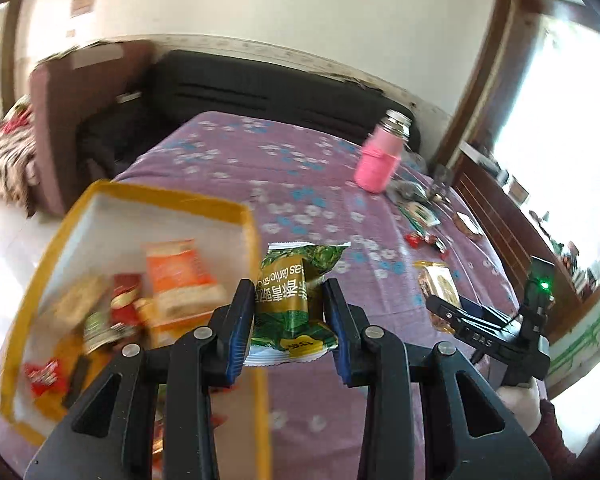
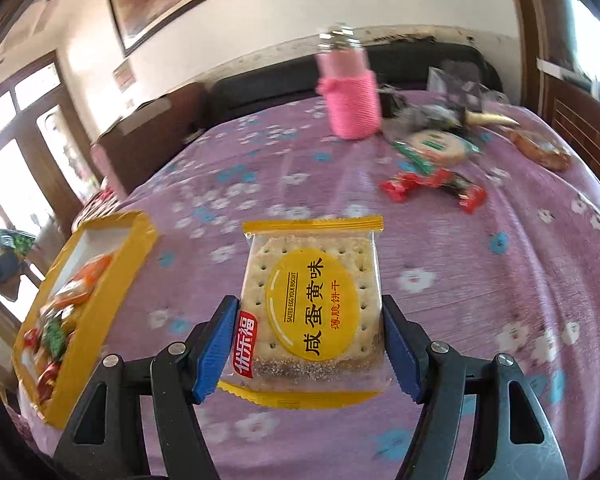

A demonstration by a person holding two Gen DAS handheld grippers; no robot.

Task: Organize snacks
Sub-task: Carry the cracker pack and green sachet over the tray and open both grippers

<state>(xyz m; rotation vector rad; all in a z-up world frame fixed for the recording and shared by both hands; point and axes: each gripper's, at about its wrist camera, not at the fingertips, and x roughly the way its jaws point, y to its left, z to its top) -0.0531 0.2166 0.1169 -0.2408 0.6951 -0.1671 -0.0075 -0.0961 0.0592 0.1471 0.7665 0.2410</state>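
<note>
Carrying a green pea packet (image 1: 296,300) clamped in my left gripper (image 1: 288,316) beside the yellow box (image 1: 160,196), I'm pinching a biscuit packet (image 2: 312,312) in my right gripper (image 2: 310,344); several snacks are already boxed, while red candies (image 2: 432,186) are still waiting on the tablecloth (image 2: 520,260).

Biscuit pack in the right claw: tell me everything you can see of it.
The biscuit pack is a square clear wrapper with yellow crimped ends and a round yellow label reading "salted egg yolk biscuit". Pale, dotted crackers show through, with crumbs at the near end. It lies flat and face up, clamped at both side edges by the right claw, lifted above the purple flowered cloth.
</note>
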